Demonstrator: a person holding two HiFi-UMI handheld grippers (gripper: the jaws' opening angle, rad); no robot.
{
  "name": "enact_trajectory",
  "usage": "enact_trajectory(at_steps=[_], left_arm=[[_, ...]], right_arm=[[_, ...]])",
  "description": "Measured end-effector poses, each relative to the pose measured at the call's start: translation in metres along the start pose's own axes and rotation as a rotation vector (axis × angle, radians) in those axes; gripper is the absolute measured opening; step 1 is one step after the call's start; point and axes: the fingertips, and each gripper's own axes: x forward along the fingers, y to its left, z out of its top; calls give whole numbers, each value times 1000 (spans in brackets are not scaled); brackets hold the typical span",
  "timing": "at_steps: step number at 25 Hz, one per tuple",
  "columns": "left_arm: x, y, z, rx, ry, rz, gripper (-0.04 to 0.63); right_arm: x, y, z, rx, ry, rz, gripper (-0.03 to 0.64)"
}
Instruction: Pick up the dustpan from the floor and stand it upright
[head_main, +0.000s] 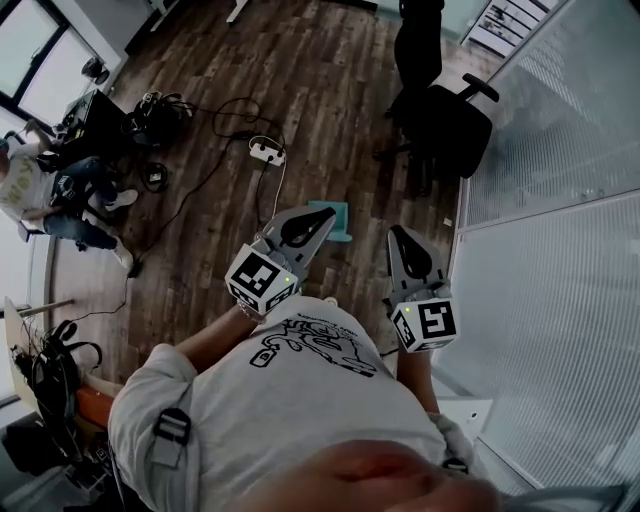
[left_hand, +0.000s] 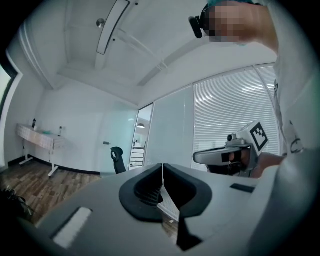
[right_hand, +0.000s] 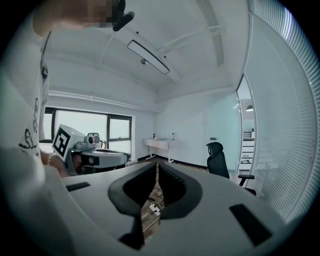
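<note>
Left gripper (head_main: 318, 218) and right gripper (head_main: 402, 238) point forward, closed.

— How many grippers do we count?
— Two: our left gripper (head_main: 328, 212) and our right gripper (head_main: 398, 232).
— And down on the floor (head_main: 300, 80)?
— We count one black office chair (head_main: 445, 125), one white power strip (head_main: 267, 152), one teal dustpan (head_main: 340, 226) partly behind the left gripper, and one seated person (head_main: 30, 185).
</note>
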Motion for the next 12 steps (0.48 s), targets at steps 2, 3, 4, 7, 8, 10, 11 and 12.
enact_trajectory(at_steps=[2,3,4,7,8,10,11,12], left_arm=[[-4,-2,2,-7,-2,-4,9],[-6,-2,3,-7,-3,-6,9],[-7,-3,4,-6,-3,-7,9],[-9,-2,5,-8,0,-13,9],[-10,-2,5,-9,3,-15,9],[-11,-2,4,-9,9,-17,9],[-12,-2,3,-10,11,-19,9],[-12,-2,2,-11,12,-20,9]], right_arm=[[0,6,6,-10,-7,1,15],[0,10,9,-14,-9,3,15],[0,13,11,-17,-11,5,15],[2,16,15,-22,-13,5,15],[3,17,16,-21,-14,4,15],[3,17,15,-18,-13,2,15],[3,17,15,-16,-12,0,15],[2,17,14,-15,-12,-2,15]])
